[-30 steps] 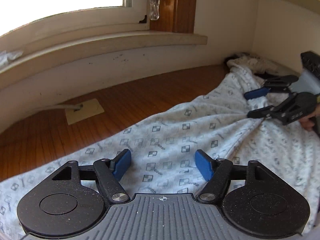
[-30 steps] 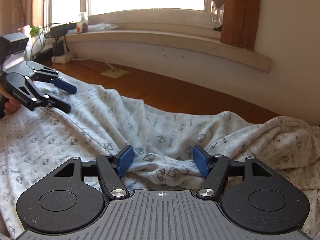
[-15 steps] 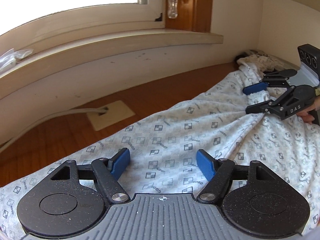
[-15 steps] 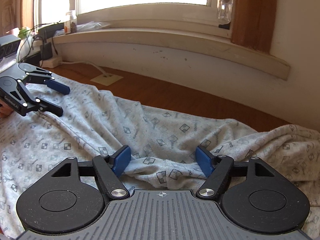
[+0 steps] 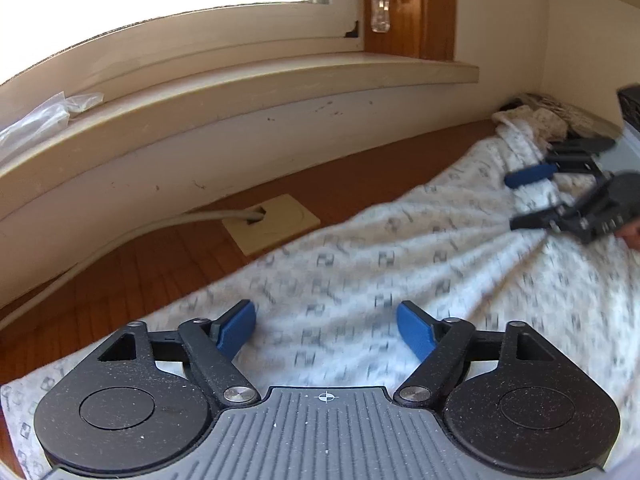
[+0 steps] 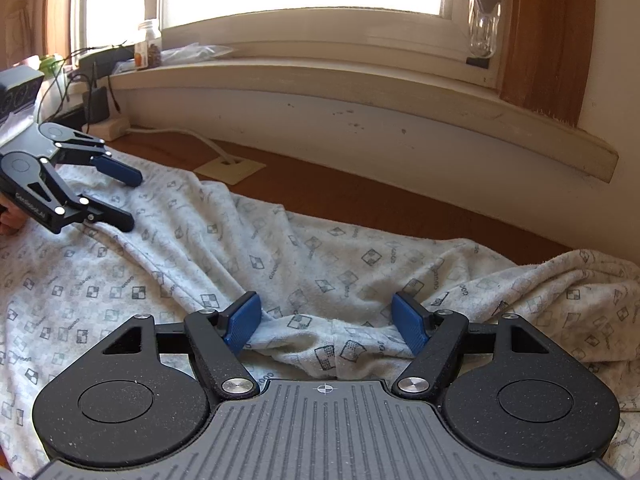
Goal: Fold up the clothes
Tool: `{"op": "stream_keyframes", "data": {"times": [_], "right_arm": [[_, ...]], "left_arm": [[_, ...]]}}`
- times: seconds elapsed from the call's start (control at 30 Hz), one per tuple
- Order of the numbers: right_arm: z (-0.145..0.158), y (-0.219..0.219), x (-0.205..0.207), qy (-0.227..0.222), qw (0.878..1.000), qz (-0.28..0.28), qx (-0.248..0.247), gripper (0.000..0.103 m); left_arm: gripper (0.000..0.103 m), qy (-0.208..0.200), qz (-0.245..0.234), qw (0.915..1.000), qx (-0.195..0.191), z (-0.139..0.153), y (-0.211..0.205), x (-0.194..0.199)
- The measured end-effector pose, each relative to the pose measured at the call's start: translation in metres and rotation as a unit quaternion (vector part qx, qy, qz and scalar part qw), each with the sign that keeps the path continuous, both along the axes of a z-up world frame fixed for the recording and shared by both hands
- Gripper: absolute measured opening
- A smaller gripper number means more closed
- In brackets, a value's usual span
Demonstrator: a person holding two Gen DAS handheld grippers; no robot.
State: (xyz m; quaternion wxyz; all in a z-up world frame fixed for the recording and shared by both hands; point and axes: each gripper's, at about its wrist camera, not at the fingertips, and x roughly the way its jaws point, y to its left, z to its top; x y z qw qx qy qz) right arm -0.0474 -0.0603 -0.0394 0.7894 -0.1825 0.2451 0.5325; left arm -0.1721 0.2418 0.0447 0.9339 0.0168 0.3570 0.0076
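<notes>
Patterned garment [image 6: 248, 248] beneath two spread claws, on wooden floor [image 5: 132, 264].

The cloth [image 6: 248, 248] lies spread on the floor [image 6: 360, 196], in front of the wall under the window sill [image 6: 360, 80]. A floor plate [image 6: 230, 170] sits behind the cloth. A jar [image 6: 149, 44] stands on the sill, far left.

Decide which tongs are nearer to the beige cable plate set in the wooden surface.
Left. The left tongs hover open over the patterned garment just this side of the cable plate; the right tongs sit open further along the garment, away from it.
</notes>
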Motion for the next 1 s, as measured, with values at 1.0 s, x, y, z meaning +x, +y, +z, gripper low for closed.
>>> {"op": "stream_keyframes", "data": {"times": [1.0], "right_arm": [[0.035,-0.112,0.171,0.133,0.950,-0.275,0.057,0.076]], "left_arm": [[0.103,-0.052,-0.037,0.9945,-0.083,-0.015,-0.041,0.100]]}}
